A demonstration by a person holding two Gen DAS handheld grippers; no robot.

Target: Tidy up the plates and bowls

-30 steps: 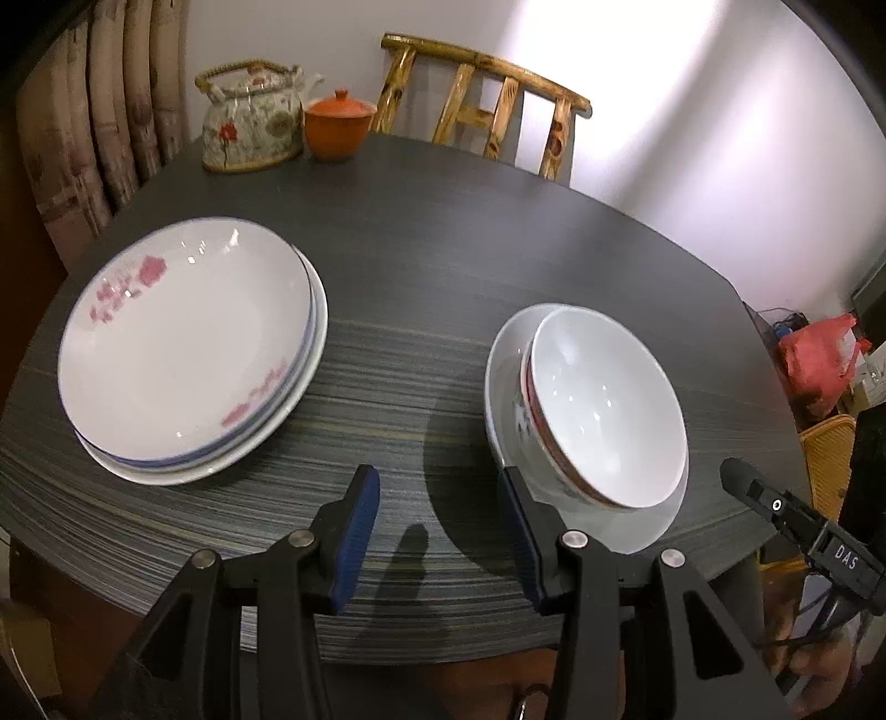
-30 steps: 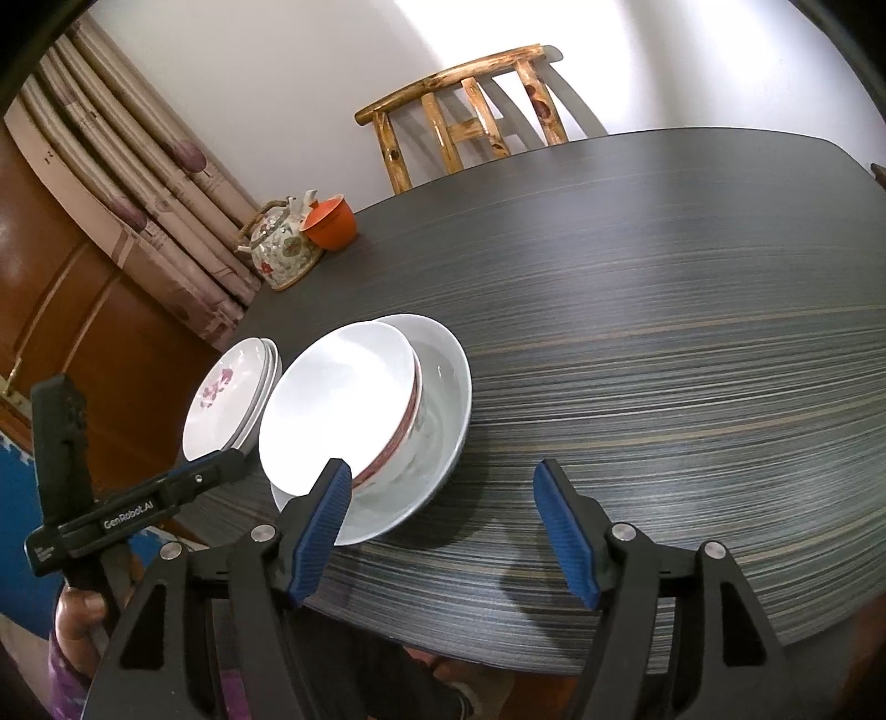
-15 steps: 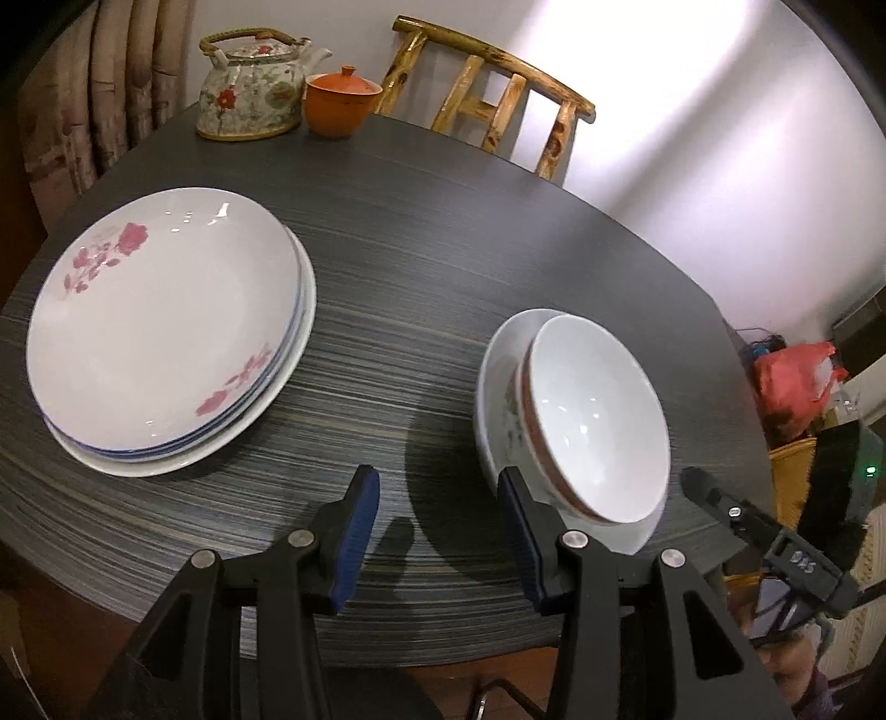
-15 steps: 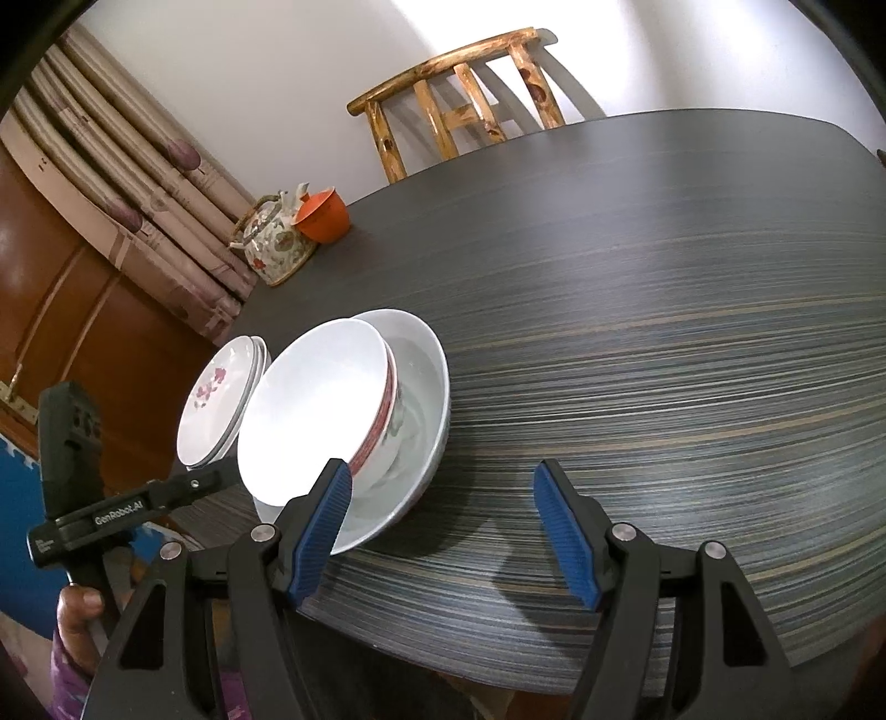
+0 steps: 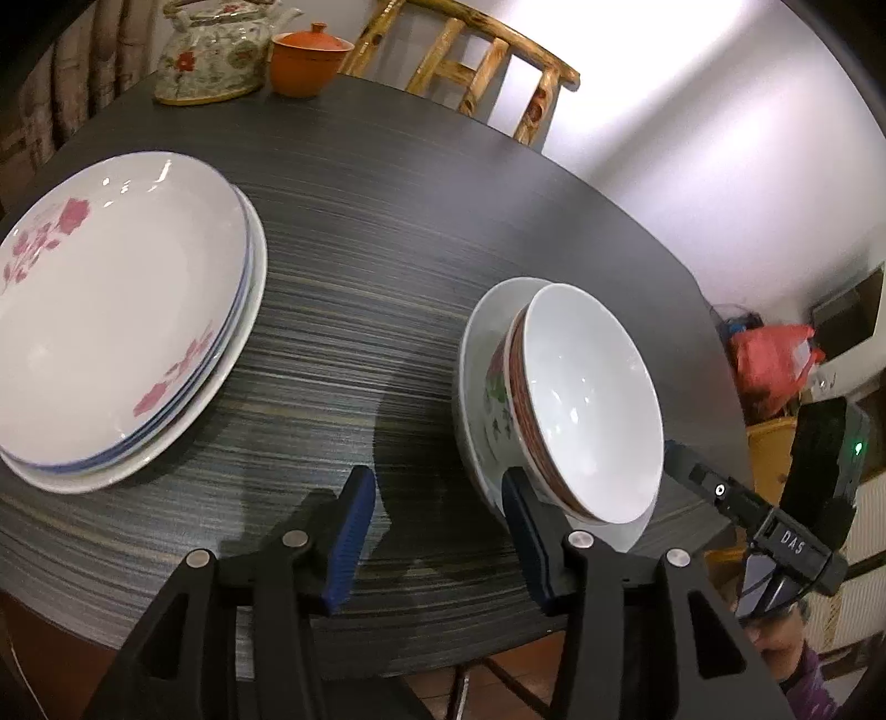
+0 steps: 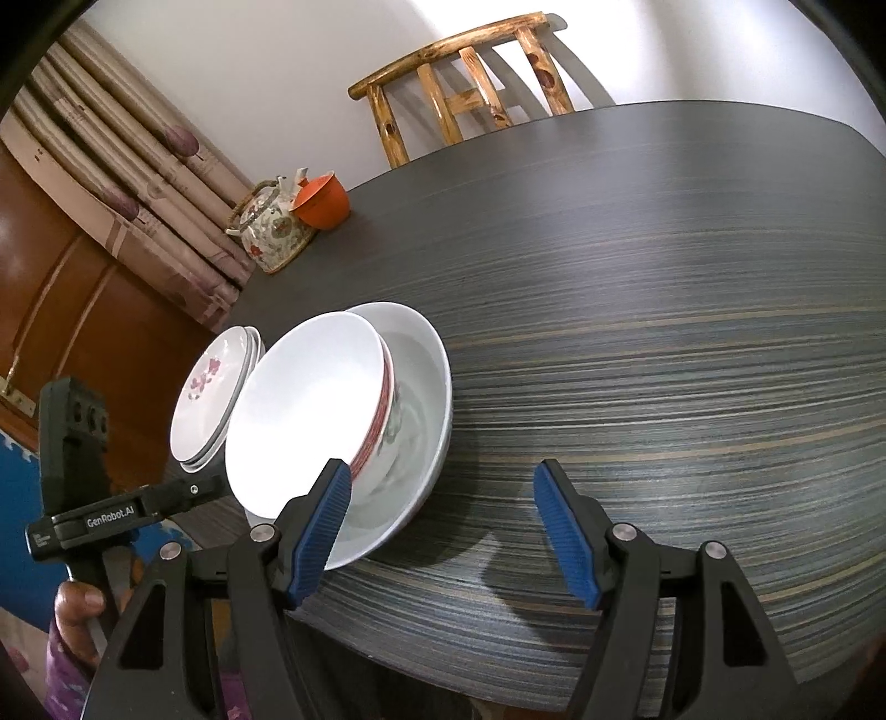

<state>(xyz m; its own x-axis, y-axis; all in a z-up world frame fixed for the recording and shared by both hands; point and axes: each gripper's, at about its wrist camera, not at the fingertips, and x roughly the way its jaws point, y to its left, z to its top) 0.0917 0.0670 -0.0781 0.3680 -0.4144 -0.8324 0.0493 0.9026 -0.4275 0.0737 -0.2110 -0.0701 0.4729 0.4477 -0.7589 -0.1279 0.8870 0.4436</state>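
A stack of white plates [image 5: 111,310] with pink flowers lies on the left of the dark round table [image 5: 387,221]. A stack of nested white bowls [image 5: 587,399] sits near the table's front edge; the top bowl has a red rim band. My left gripper [image 5: 437,531] is open and empty, just in front of the bowls, its right finger close to their rim. In the right wrist view my right gripper [image 6: 443,526] is open and empty, its left finger beside the bowls [image 6: 310,421]. The plates [image 6: 213,399] show behind them.
A flowered teapot [image 5: 213,52] and an orange lidded cup [image 5: 307,58] stand at the table's far edge. A wooden chair [image 5: 470,72] is behind the table. A red bag [image 5: 775,360] lies on the floor to the right.
The left gripper has moved forward and lower toward the table and bowls. The right gripper has edged closer to the bowls. Both stay open.
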